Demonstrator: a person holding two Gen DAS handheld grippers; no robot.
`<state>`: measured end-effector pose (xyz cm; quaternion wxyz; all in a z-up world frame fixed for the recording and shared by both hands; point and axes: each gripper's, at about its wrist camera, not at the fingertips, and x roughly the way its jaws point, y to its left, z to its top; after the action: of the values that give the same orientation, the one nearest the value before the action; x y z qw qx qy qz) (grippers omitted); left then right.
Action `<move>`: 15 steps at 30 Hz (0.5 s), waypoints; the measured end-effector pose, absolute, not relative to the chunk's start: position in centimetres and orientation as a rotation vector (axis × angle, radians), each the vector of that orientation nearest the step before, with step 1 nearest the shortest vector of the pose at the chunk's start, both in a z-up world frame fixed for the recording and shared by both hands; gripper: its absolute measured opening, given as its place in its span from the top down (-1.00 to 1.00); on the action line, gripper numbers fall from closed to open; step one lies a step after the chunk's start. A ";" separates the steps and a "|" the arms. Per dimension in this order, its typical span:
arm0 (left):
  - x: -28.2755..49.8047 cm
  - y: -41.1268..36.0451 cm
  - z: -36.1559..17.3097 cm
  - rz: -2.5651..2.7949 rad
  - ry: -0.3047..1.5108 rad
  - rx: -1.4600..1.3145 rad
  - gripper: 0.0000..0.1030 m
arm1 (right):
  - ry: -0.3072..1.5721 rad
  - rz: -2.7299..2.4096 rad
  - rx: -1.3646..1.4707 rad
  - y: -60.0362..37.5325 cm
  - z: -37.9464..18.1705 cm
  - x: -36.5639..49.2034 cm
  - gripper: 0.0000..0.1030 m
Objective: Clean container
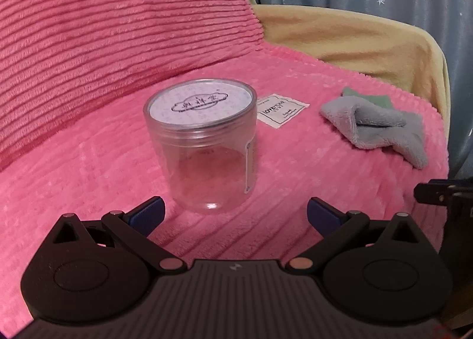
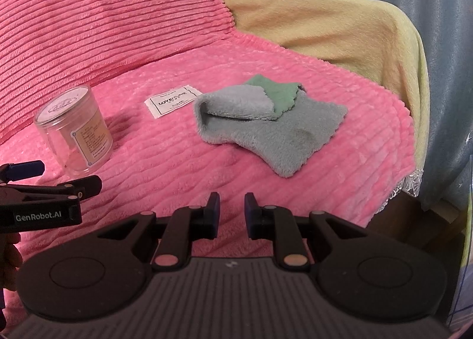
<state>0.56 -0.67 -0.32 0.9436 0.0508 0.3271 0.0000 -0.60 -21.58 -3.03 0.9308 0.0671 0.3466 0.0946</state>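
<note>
A clear plastic jar [image 1: 204, 155] with a white printed lid stands upright on the pink ribbed blanket [image 1: 88, 179]. My left gripper [image 1: 235, 206] is wide open just short of the jar's base, with nothing between its blue pads. In the right wrist view the jar [image 2: 77, 132] is at the far left, with the left gripper [image 2: 59, 177] below it. A grey cloth [image 2: 266, 129] with a green cloth folded into it lies crumpled ahead of my right gripper [image 2: 232, 201]. That gripper's jaws stand a narrow gap apart and hold nothing. The cloth [image 1: 381, 126] lies to the jar's right.
A white fabric label [image 2: 171, 101] lies on the blanket between jar and cloth. A pink ribbed pillow [image 1: 103, 13] rises behind the jar. A yellow blanket [image 2: 340, 28] covers the seat's far right edge, with a blue starred curtain [image 2: 443, 43] beyond.
</note>
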 end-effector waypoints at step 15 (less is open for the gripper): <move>0.5 -0.7 -0.7 -0.026 0.674 0.122 -0.99 | 0.702 0.199 0.140 -21.0 -3.3 -1.0 0.69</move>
<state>0.53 -0.65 -0.67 0.9418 0.0600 0.3305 -0.0128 -1.04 -20.97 -3.27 0.9318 0.0686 0.3430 0.0972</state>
